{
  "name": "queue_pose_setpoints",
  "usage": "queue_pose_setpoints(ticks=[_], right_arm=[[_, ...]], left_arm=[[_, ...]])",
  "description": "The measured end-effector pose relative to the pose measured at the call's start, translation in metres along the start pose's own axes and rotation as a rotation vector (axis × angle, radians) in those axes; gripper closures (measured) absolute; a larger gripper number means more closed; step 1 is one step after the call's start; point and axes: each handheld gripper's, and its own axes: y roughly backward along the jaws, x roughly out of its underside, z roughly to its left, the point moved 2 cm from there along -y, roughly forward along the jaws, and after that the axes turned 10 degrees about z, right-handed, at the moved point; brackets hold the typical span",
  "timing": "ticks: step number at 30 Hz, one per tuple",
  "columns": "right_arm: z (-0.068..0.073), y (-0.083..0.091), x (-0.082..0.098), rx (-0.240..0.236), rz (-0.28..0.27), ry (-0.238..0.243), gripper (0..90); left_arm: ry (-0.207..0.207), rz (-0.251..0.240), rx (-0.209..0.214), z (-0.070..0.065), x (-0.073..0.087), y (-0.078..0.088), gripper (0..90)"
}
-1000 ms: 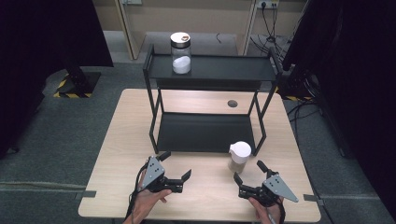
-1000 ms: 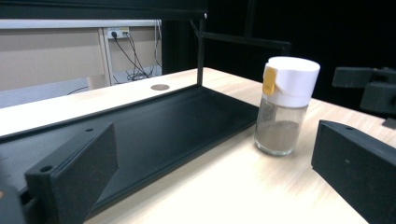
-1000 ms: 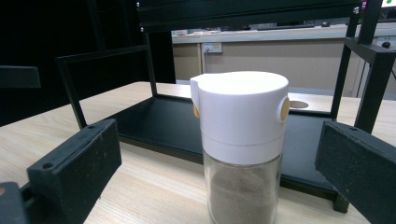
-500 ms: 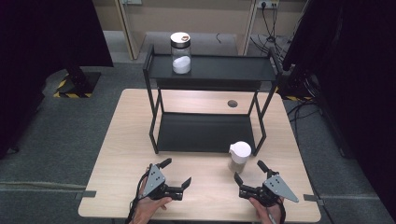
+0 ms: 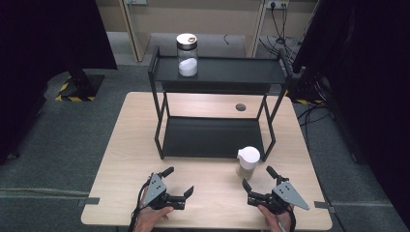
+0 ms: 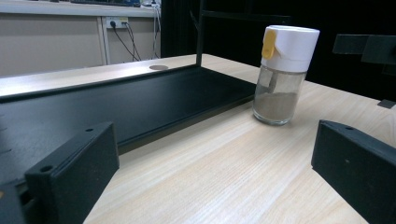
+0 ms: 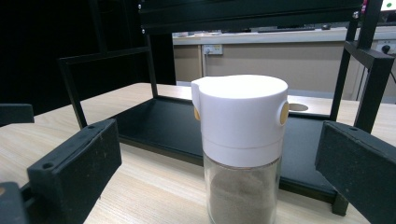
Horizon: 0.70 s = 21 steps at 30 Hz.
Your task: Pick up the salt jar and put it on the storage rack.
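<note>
Shaker (image 7: 240, 154), white-capped with brown powder in the glass, standing upright on the counter (image 5: 130, 145) just in front of the rack's right front leg, untouched. Framed squarely between the wide-spread jaws of the right gripper (image 5: 259, 178), close but with no contact; nothing lifted, so the grasp looks to be the step in hand and nearly all the work left. Left gripper (image 5: 178, 181) likewise spread and holding nothing, low over the counter, angled toward the shaker (image 6: 284, 74) from well apart. Farther off, black rack (image 5: 212, 137) with its lower shelf bare. Up on the top shelf, jar (image 5: 187, 54) with white contents, apparently not part of the present move.
</note>
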Motion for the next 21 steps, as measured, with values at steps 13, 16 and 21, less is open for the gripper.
queue_pose_setpoints(ticks=[13,16,21], right_arm=[[0.0008,-0.0011,0.0006,-0.01,0.006,-0.001,0.7],[0.0009,-0.0011,0.0006,-0.011,0.007,-0.001,0.7],[0.001,-0.0011,0.0007,-0.01,0.005,0.003,0.7]], left_arm=[[0.002,-0.001,-0.002,0.0009,0.0049,0.0022,0.3],[0.003,-0.002,-0.003,0.0012,0.0052,0.0024,0.3],[0.006,0.001,-0.002,0.0021,0.0056,0.0028,0.3]])
